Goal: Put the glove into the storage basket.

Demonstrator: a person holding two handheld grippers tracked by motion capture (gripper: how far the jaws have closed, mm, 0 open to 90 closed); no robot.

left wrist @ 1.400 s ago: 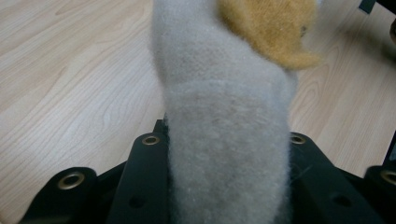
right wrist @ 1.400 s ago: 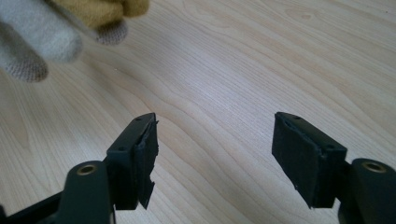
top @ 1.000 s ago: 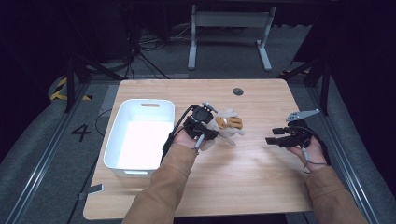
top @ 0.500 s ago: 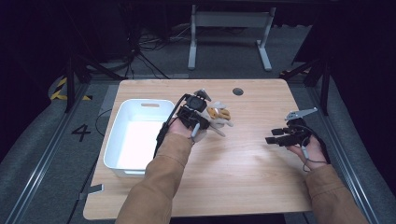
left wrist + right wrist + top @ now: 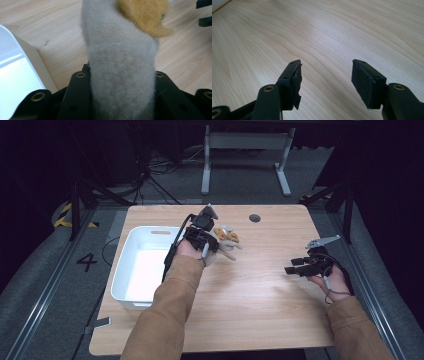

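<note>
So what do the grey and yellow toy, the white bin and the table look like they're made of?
Toy: soft plush or felted fabric, matte, fuzzy nap visible. White bin: likely plastic, smooth with a slight sheen, moulded handle slot. Table: light wood or wood-look laminate, visible grain.

one sign can be read: a dark number "4" [image 5: 87,262] painted on the grey floor [image 5: 45,285] left of the table, seen in the high view. near it, farther back on the same floor, lies a patch of yellow and black warning stripes [image 5: 66,216], which carries no letters. nothing readable stands on anything in either gripper view.
</note>
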